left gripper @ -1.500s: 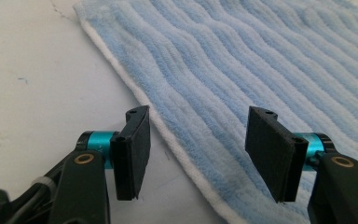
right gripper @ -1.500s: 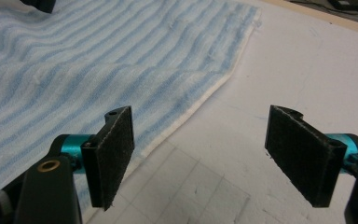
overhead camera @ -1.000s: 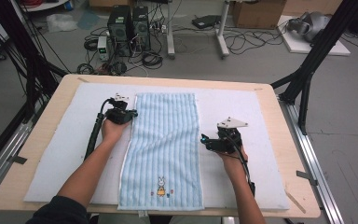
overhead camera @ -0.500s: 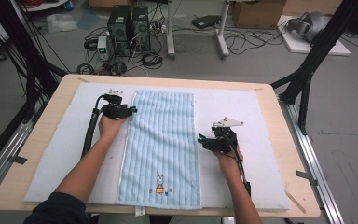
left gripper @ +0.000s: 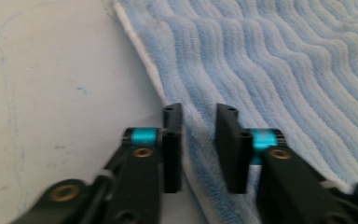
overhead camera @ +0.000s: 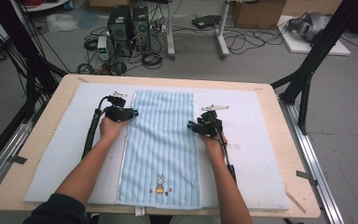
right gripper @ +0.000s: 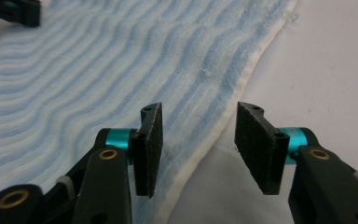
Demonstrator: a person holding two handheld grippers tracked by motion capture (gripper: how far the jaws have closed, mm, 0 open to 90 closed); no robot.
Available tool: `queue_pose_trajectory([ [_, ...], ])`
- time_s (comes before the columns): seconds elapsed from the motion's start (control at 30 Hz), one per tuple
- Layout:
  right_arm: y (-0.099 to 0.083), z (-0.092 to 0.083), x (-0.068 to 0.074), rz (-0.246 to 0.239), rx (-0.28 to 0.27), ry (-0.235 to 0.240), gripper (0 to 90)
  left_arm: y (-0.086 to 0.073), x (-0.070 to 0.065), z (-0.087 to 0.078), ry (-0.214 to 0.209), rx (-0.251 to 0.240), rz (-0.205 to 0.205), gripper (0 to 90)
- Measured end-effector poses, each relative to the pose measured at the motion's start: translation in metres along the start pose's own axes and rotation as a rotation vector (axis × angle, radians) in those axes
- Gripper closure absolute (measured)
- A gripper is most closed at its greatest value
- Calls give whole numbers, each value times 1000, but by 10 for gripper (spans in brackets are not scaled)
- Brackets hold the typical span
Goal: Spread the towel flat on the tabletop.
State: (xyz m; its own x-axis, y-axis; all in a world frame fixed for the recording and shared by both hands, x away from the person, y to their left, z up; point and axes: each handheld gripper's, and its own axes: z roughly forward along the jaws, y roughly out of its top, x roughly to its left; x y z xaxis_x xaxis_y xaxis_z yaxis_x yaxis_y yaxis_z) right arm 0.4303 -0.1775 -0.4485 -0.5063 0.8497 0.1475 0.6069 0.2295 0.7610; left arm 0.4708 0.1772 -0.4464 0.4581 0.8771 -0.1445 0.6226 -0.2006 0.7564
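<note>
A light blue striped towel (overhead camera: 161, 140) with a small rabbit motif (overhead camera: 160, 183) lies flat on the white mat (overhead camera: 254, 140). My left gripper (overhead camera: 131, 113) rests at the towel's left edge, near the far end. In the left gripper view its jaws (left gripper: 199, 109) have just been closing; they still stand a little apart, with the towel's (left gripper: 284, 70) white hem between them and not pinched. My right gripper (overhead camera: 192, 126) sits at the right edge. Its jaws (right gripper: 198, 109) have also been closing but remain wide, straddling the hem of the towel (right gripper: 98, 60).
The mat covers a wooden table (overhead camera: 279, 135). Beyond the table's far edge the floor holds computer towers (overhead camera: 128, 25) and tangled cables. Black frame legs (overhead camera: 307, 70) stand at both sides. The left gripper (right gripper: 14, 10) appears far off in the right gripper view.
My right hand has moved left and farther away, from the bare mat up to the towel's right edge. The left hand has stayed put at the left edge.
</note>
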Motion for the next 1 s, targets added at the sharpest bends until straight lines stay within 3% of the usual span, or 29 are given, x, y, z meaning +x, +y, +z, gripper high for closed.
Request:
queue_pose_trajectory([
  [0.07, 2, 5, 0, -30, 14, -35, 650, -1, 0, 1, -21, 0, -3, 841],
  [0.17, 3, 5, -6, -33, 11, -24, 865, 0, -1, 1, -14, -2, -6, 856],
  [0.4, 10, 12, -9, -70, -27, -174, 897, 1, -6, 10, 48, -63, -45, 852],
  [0.47, 11, 13, -12, -42, -20, -192, 876, 1, -6, 10, 51, -69, -53, 789],
  [0.53, 11, 10, -16, -16, -48, -169, 818, 1, -3, 8, 46, -67, -78, 583],
  [0.63, 11, 4, -17, -15, -50, -140, 746, -1, -1, 1, 39, -54, -42, 526],
  [0.7, 11, -2, -16, -21, -62, -123, 690, -7, -1, -7, 26, -108, -39, 520],
  [0.8, 11, -12, -13, -14, -90, -99, 578, -12, 2, -13, -43, -82, -47, 453],
  [0.9, 9, -25, -7, -49, -103, -81, 515, -19, -2, -23, -61, -139, -22, 447],
  [1.0, 4, -38, -1, -74, -114, -62, 484, -23, -6, -34, -92, -137, -5, 445],
])
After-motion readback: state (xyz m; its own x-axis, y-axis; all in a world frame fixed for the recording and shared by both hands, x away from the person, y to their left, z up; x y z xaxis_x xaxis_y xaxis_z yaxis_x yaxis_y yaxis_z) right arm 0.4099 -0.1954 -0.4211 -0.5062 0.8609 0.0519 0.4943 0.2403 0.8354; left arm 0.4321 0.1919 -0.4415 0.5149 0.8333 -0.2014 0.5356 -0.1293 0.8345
